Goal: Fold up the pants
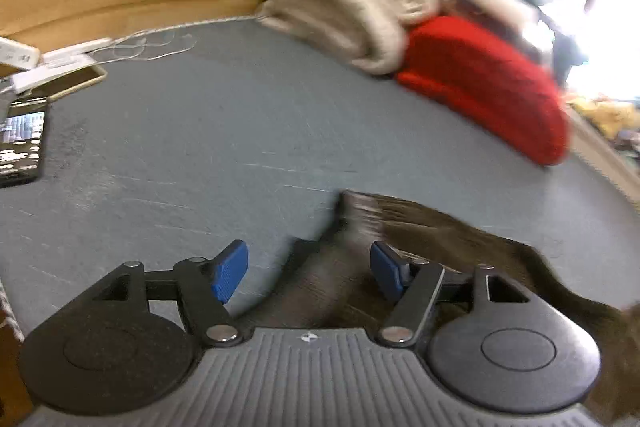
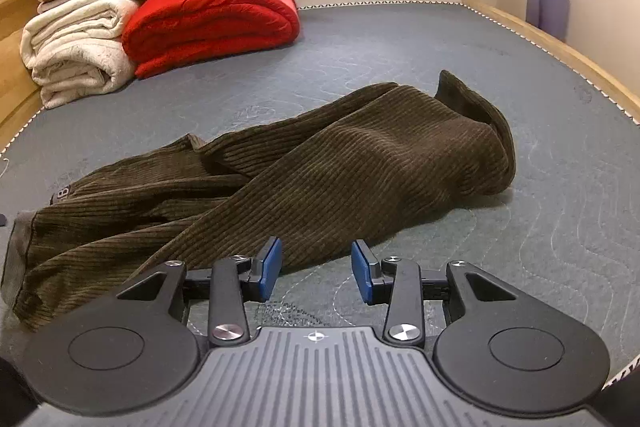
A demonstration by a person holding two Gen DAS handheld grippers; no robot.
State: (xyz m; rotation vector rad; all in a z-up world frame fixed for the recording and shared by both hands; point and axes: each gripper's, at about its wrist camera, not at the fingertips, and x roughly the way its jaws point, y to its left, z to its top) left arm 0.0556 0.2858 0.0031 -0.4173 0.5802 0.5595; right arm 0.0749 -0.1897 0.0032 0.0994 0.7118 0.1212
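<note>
Corduroy is what I am dealing with, a pair of dark olive pants lying crumpled on the grey mattress, legs twisted over one another and nothing folded yet, so I judge the step in hand to be the first grasp for spreading them flat. Starting on my left, the left tool has its blue pads spread wide with nothing between them; an edge of the pants lies just ahead of it and under its right-hand finger, though that view is blurred and I cannot tell which part of the garment it is. Far off to its left sit a phone and some white cables, worth keeping clear of. Moving right, the right tool is likewise spread and empty, hovering low, with the nearest fabric edge just ahead of its left pad and bare mattress under the gap. The waistband lies well to its left, a raised cuff far ahead to the right. To do this well, I would take the waistband corners with both tools, pinch a single edge rather than a bunched layer, and lift enough to let the twisted legs fall free. Folded blankets beyond are well apart and no hindrance.
</note>
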